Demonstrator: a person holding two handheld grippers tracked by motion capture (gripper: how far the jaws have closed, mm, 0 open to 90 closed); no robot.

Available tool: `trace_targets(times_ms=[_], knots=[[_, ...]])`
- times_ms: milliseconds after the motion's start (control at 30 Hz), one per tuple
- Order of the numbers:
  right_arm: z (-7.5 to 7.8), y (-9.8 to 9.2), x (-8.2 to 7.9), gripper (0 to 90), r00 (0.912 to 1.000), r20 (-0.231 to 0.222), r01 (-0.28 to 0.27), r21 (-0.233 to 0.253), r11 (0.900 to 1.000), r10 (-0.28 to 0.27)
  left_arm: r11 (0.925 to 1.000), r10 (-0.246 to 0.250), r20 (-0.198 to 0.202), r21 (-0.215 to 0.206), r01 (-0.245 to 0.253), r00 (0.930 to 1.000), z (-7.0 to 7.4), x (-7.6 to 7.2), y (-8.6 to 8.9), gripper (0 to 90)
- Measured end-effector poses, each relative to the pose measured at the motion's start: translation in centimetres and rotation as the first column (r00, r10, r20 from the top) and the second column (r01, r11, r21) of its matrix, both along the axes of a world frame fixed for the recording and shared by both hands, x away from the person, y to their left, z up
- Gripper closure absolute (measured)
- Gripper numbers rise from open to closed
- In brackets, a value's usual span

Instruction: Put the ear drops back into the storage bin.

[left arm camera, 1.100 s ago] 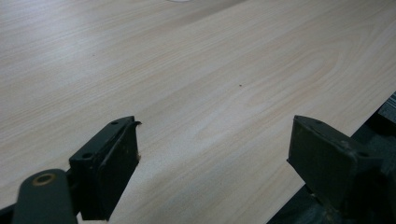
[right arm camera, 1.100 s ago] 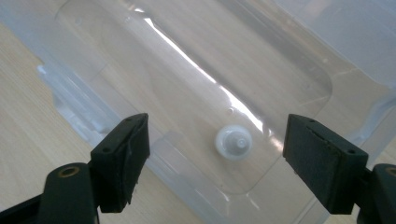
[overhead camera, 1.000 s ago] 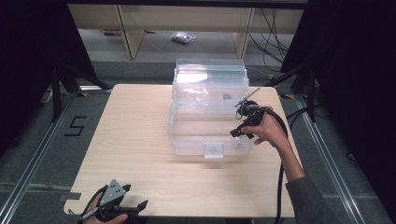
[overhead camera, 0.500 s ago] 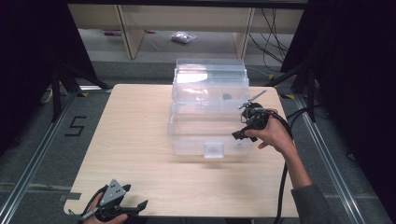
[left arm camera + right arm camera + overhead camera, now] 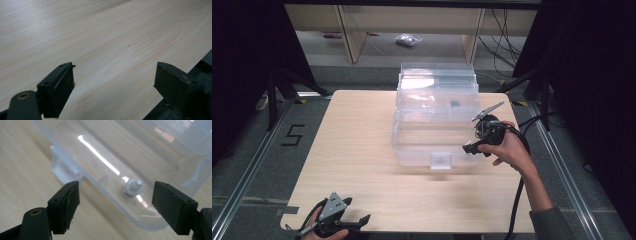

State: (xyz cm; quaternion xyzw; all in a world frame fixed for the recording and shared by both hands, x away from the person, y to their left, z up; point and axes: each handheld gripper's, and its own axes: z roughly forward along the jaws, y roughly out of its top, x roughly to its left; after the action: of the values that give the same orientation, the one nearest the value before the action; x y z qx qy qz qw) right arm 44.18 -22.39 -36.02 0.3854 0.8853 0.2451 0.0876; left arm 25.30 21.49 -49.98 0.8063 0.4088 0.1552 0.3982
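A clear plastic box (image 5: 427, 140) stands in the middle of the table with its lid (image 5: 437, 80) raised at the back. In the right gripper view a small white bottle (image 5: 132, 188) lies on the floor of the clear plastic box (image 5: 105, 152), near a corner. My right gripper (image 5: 476, 144) hovers at the box's right side, held by a hand. That right gripper (image 5: 115, 200) is open, its jaws framing the bottle from above with nothing between them. My left gripper (image 5: 354, 221) rests at the table's near left edge. It too (image 5: 113, 75) is open, over bare wood.
The box's front latch (image 5: 441, 161) faces the person. A small dark spot (image 5: 455, 104) shows through the plastic near the back. The wooden table (image 5: 357, 150) has free room left of the box. Shelves and cables (image 5: 507, 30) stand beyond the far edge.
My right gripper has drifted slightly to the right and nearer, along the box's right side. The left gripper has not moved.
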Motion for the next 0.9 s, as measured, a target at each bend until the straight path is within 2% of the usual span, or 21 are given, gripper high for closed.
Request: trace_targets(times_ms=[33, 133, 200, 233, 367, 400, 433, 667, 833, 867, 900], knots=[[0.0, 0.0, -0.3, 23.1, 0.9999, 0.001, 0.013, -0.001, 1.000, -0.013, 1.0000, 0.002, 0.001, -0.003, -0.002, 1.0000, 0.0, 0.0, 0.0, 15.5], [-0.1, -0.1, -0.7, 23.0, 0.9999, 0.013, -0.005, 0.011, 1.000, 0.005, 1.0000, 0.001, 0.000, -0.002, -0.001, 1.0000, 0.0, 0.0, 0.0, 15.5], [-0.1, -0.2, -1.1, 23.0, 0.9998, 0.012, -0.013, 0.017, 1.000, 0.013, 0.9998, 0.003, -0.001, -0.017, -0.003, 1.0000, 0.0, -0.1, -0.1, 15.5], [-0.1, -0.1, -1.4, 23.0, 1.0000, 0.007, 0.003, 0.021, 1.000, -0.003, 0.9998, 0.004, 0.000, -0.021, -0.004, 1.0000, 0.0, -0.1, -0.2, 15.5], [-0.3, -0.3, -1.8, 22.8, 0.9987, 0.037, -0.037, 0.032, 0.999, 0.036, 0.9998, 0.001, -0.001, -0.021, -0.001, 1.0000, 0.0, -0.1, -0.1, 15.5], [-0.3, -0.1, -2.1, 22.8, 0.9996, 0.023, -0.015, 0.038, 0.999, 0.014, 0.9998, 0.002, -0.001, -0.021, -0.002, 1.0000, 0.0, -0.1, -0.1, 15.5], [-0.3, -0.3, -2.2, 22.7, 0.9990, 0.033, -0.033, 0.044, 0.998, 0.032, 0.9998, 0.002, -0.001, -0.022, -0.002, 1.0000, 0.0, -0.1, -0.1, 15.5], [-0.7, -0.3, -2.8, 22.6, 0.9987, 0.035, -0.039, 0.051, 0.998, 0.038, 1.0000, 0.003, 0.001, -0.002, -0.003, 1.0000, 0.0, 0.0, 0.0, 15.5], [-1.0, -0.3, -3.4, 22.3, 0.9992, 0.020, -0.037, 0.063, 0.997, 0.036, 1.0000, 0.003, 0.001, -0.003, -0.003, 1.0000, 0.0, 0.0, 0.0, 15.5], [-1.2, -0.4, -3.4, 22.3, 0.9982, 0.038, -0.049, 0.060, 0.997, 0.046, 1.0000, 0.003, 0.001, -0.002, -0.003, 1.0000, 0.0, 0.0, 0.0, 15.5], [-1.2, -0.4, -3.4, 22.2, 0.9982, 0.036, -0.050, 0.062, 0.997, 0.048, 1.0000, 0.002, 0.000, -0.008, -0.002, 1.0000, 0.0, 0.0, -0.1, 15.5]])
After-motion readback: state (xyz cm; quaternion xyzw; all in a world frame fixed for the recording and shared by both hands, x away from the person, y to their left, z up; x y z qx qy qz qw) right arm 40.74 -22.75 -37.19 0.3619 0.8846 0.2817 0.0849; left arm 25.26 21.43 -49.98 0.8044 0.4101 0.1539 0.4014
